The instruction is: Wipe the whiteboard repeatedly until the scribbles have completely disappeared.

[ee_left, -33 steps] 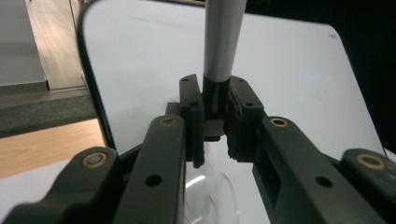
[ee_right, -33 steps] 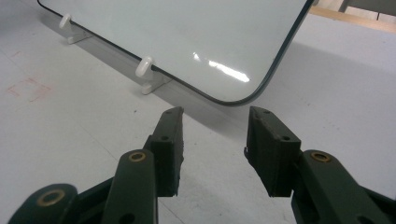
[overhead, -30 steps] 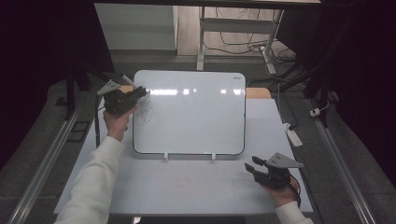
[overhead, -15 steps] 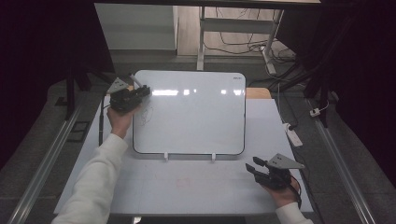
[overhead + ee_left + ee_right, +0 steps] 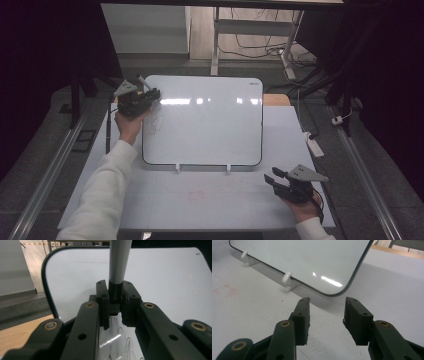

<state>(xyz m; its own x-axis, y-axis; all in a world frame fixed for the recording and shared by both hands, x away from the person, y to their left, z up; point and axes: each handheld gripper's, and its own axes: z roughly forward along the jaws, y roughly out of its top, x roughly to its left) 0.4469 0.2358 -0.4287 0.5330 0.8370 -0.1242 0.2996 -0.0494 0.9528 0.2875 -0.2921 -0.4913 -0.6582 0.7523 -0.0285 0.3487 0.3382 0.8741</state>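
Overhead, left claw point(image 5: 115, 303) pinches a marker point(image 5: 119, 261) above the whiteboard point(image 5: 210, 120).

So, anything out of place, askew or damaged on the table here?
Nothing stands out. The whiteboard sits square on its two clips, with faint scribbles near the marker clamped in the left gripper. The right gripper rests open, holding nothing.

Marker point(image 5: 119, 262) top beyond frame edge
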